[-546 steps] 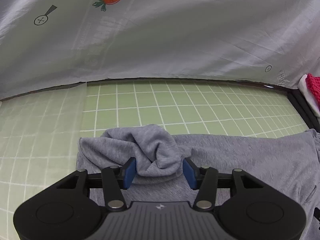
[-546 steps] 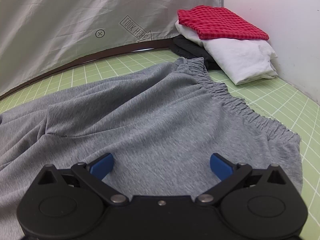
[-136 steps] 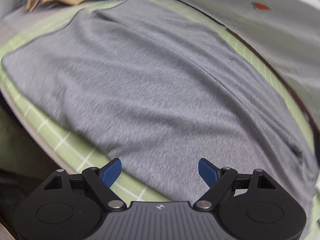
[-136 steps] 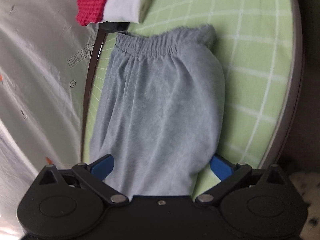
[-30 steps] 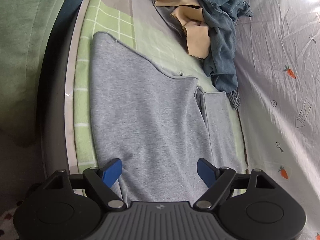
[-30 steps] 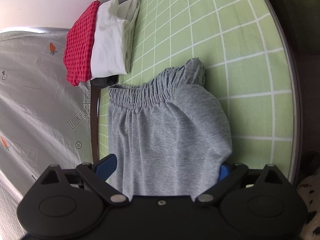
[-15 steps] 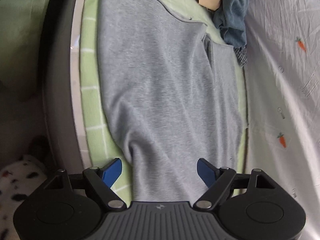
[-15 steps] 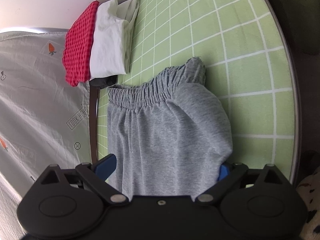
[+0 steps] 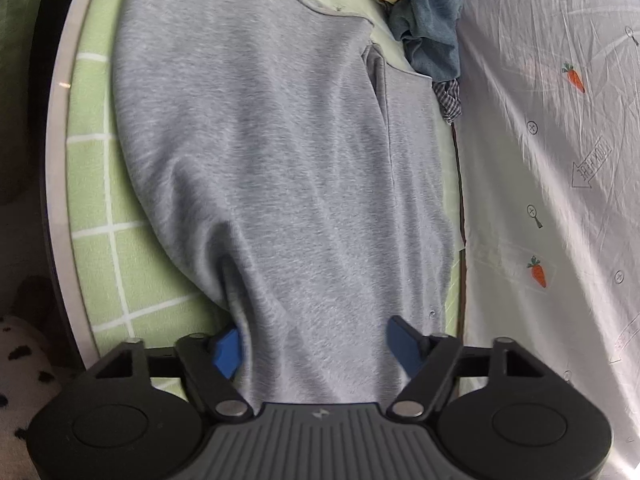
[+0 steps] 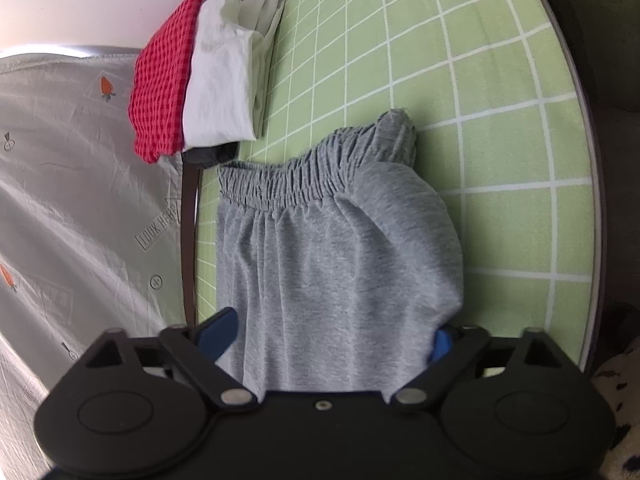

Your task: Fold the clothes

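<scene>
Grey sweatpants (image 9: 280, 152) lie flat on the green grid mat (image 10: 500, 120) — waistband (image 10: 296, 184) toward the folded stack (image 10: 192, 80). My left gripper (image 9: 314, 344) and right gripper (image 10: 332, 332) are both closing, fabric between the pads — not clamped yet, neither one.

tool: right tool (image 10: 334, 338) at bottom of frame, blue pads, jaws closing w/ grey cloth between them; right pad mostly hidden by a fabric bulge
garment: grey sweatpants (image 10: 336, 248), elastic waistband (image 10: 304, 176) at far end, gathered, one corner bunched up
surface: green grid mat (image 10: 460, 80) on worktop, curved rim at right
stack: red checked cloth (image 10: 164, 76) on white folded item (image 10: 224, 80), dark piece (image 10: 206, 154) under, just beyond waistband
left side: pale sheet (image 10: 80, 200) w/ carrot prints, "LOOK HERE" arrow
</scene>
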Demonstrator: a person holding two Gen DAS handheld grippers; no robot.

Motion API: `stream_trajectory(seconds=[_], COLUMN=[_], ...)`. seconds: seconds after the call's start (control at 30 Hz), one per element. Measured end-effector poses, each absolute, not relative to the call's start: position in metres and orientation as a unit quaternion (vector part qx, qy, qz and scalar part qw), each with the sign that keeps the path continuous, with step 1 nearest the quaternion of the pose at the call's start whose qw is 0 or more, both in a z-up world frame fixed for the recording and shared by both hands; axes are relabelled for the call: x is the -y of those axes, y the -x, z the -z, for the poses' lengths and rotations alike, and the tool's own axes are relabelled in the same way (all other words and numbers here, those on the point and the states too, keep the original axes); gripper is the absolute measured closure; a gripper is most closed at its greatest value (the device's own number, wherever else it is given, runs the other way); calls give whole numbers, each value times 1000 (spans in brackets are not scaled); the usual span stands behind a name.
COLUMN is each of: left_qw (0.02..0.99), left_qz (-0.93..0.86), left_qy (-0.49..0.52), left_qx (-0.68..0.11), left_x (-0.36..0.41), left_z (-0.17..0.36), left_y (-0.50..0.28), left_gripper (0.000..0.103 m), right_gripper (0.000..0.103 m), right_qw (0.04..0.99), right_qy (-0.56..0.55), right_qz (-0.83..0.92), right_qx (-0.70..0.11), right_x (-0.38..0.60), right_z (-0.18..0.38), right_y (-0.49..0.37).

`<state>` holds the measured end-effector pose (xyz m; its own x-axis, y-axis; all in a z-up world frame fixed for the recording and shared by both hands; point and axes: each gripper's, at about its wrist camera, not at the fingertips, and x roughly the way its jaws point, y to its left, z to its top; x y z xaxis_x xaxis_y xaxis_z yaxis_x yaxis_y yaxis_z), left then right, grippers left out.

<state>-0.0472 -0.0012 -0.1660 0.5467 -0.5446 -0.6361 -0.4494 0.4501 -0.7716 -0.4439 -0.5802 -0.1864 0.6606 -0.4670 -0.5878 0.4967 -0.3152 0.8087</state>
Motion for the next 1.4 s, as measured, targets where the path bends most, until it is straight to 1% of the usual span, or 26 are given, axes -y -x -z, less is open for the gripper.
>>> stream_trajectory(seconds=[0.03, 0.07, 0.1, 0.13, 0.17, 0.3, 0.5, 0.57, 0.63, 0.7, 0.8, 0.83, 0.93, 0.97, 1.03, 1.1, 1.17, 1.3, 1.4], left_qw=[713, 718, 724, 729, 732, 753, 797, 812, 823, 816, 821, 827, 846, 840, 828, 834, 845, 867, 888], left_qz=[29, 25, 20, 17, 17, 25, 66, 79, 79, 61, 70, 74, 65, 53, 45, 48, 48, 53, 66], left_qy=[515, 507, 499, 492, 493, 480, 448, 435, 418, 420, 420, 412, 358, 362, 385, 373, 339, 287, 255], left_qx=[-475, -476, -476, -475, -470, -450, -401, -382, -377, -392, -380, -376, -390, -400, -406, -404, -411, -403, -376], left_x=[2, 1, 1, 0, -1, -5, -11, -11, -6, -1, 7, 10, 22, 23, 22, 27, 36, 65, 103], left_z=[166, 166, 167, 167, 166, 142, 63, 42, 41, 48, 39, 35, 38, 43, 48, 43, 36, 22, 19], left_y=[46, 45, 44, 43, 44, 50, 59, 55, 43, 34, 36, 36, 22, 17, 15, 16, 10, -24, -67], left_gripper=[52, 70, 83, 100, 100, 101, 101, 101, 101, 101, 101, 101, 101, 101, 101, 101, 101, 100, 100], right_gripper=[36, 55, 74, 93, 101, 101, 101, 101, 101, 101, 101, 101, 101, 101, 101, 101, 101, 101, 101], right_qw=[584, 586, 591, 595, 598, 608, 669, 693, 712, 712, 696, 703, 725, 719, 693, 683, 688, 698, 724], right_qy=[-700, -699, -696, -693, -690, -678, -630, -606, -585, -585, -612, -605, -573, -574, -604, -610, -596, -587, -568], right_qz=[410, 408, 406, 406, 407, 411, 393, 389, 387, 388, 374, 374, 383, 392, 394, 400, 414, 410, 392], right_qx=[-20, -28, -35, -38, -35, -22, 29, 27, 4, -8, 29, 30, 1, -8, 13, 33, 27, 18, 13], right_x=[581, 581, 580, 579, 578, 573, 570, 574, 579, 582, 577, 577, 586, 591, 596, 598, 603, 631, 664], right_z=[188, 188, 188, 187, 184, 170, 108, 91, 89, 92, 93, 89, 85, 88, 95, 93, 85, 75, 70], right_y=[443, 442, 441, 441, 442, 449, 467, 465, 456, 447, 441, 439, 428, 426, 431, 434, 429, 392, 338])
